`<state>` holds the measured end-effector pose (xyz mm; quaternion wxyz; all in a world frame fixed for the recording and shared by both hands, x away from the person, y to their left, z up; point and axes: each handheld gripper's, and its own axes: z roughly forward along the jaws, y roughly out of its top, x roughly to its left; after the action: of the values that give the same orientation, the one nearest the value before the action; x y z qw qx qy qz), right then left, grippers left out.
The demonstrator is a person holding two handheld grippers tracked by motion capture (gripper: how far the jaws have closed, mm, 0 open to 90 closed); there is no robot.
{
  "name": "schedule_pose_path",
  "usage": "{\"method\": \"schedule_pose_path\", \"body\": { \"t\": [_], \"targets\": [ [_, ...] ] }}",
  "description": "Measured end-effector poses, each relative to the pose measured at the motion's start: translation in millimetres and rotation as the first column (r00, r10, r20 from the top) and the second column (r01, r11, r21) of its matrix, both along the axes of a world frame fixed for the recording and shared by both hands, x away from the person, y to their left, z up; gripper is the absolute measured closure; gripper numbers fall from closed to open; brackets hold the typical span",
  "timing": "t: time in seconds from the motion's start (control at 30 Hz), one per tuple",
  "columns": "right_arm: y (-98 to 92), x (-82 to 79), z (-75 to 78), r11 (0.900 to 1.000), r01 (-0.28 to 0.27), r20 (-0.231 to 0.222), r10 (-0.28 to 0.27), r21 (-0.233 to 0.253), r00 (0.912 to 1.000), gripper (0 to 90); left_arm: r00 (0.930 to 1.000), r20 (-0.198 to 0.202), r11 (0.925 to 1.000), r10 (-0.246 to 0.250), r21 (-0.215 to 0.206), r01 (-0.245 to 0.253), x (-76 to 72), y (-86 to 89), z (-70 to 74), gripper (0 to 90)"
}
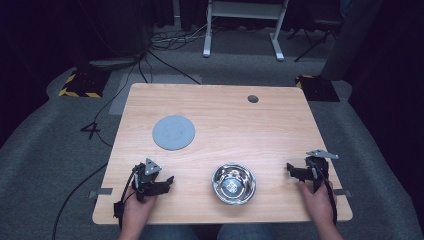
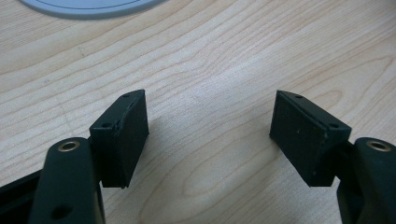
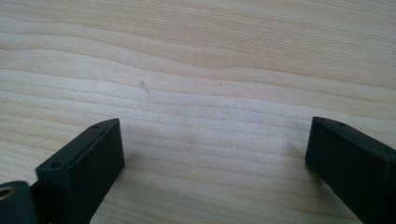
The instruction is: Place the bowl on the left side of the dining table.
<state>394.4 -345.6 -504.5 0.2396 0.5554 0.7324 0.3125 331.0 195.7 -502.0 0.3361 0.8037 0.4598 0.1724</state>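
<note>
A shiny steel bowl (image 1: 234,183) stands near the front edge of the wooden table (image 1: 225,125), between my two hands. A flat grey round disc (image 1: 173,132) lies left of centre; its near edge (image 2: 88,7) shows at the top of the left gripper view. My left gripper (image 1: 170,181) rests low on the wood at the front left, jaws pointing right toward the bowl, open with bare wood between its pads (image 2: 119,135). At the front right my right gripper (image 1: 291,169) lies close to the table, open, nothing between its pads (image 3: 84,161).
A small dark round hole (image 1: 253,98) sits near the table's far right edge. Beyond the table are grey carpet, loose cables (image 1: 165,40), a white desk frame (image 1: 240,25) and yellow-black striped blocks (image 1: 80,82).
</note>
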Motion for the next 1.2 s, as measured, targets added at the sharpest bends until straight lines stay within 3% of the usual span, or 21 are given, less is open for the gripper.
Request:
{"method": "schedule_pose_path", "body": {
  "t": [0.67, 0.73, 0.87, 1.0, 1.2],
  "targets": [
    [-0.1, 0.1, 0.1, 1.0, 0.0, -0.001, 0.0, -0.001, 1.0, 4.3, 1.0, -0.004, 1.0, -0.001, 0.007, 0.001, -1.0, 1.2, 1.1, 28.0],
    [-0.1, 0.1, 0.0, 1.0, 0.0, 0.001, 0.0, 0.0, 1.0, 4.3, 0.9999, -0.015, 0.9999, 0.008, -0.012, -0.009, -0.5, 3.6, 2.3, 30.4],
    [-0.1, 0.1, 0.1, 1.0, 0.001, -0.001, -0.001, -0.001, 1.0, 4.3, 0.9981, -0.05, 0.9922, 0.036, -0.117, -0.041, 0.2, 12.3, 8.8, 34.6],
    [-0.2, 0.1, 0.1, 1.0, 0.0, 0.0, 0.0, -0.002, 1.0, 4.3, 0.9986, -0.025, 0.9933, 0.046, -0.105, -0.049, -3.3, 14.5, 18.5, 34.3],
    [-0.1, 0.1, 0.1, 1.0, 0.001, -0.001, -0.001, -0.001, 1.0, 4.3, 0.9985, 0.004, 0.9887, 0.055, -0.14, -0.054, -7.9, 19.4, 34.0, 31.7]
  ]
}}
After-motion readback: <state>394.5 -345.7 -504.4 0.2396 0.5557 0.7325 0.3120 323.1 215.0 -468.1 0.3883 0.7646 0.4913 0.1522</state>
